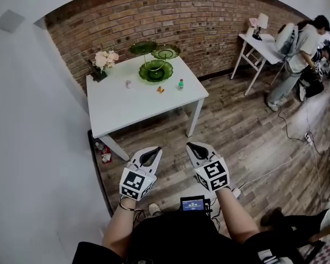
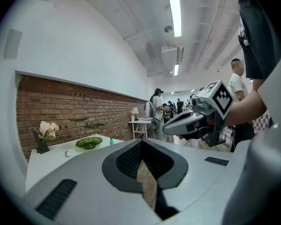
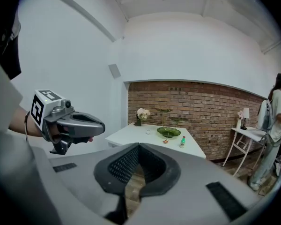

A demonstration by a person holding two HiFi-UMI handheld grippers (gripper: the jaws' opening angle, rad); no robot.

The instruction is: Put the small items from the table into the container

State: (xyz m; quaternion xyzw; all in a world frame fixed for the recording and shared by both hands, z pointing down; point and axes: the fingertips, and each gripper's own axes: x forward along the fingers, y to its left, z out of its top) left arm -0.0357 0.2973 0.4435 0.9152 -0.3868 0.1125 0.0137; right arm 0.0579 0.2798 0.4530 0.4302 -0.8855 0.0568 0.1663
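While the left gripper (image 1: pixel 152 153) and right gripper (image 1: pixel 196 147) are held well short of the white table (image 1: pixel 126 109), jaws pressed together and empty, nothing appears collected; small items (image 1: pixel 181 84) on it, beside the green dish (image 1: pixel 155 71), must first be approached.

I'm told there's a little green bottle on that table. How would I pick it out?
Find the white table standing against the brick wall. The small green bottle stands just right of the green tiered glass dish. It is upright and green, unlike the low orange item beside it and the pale round item farther left.
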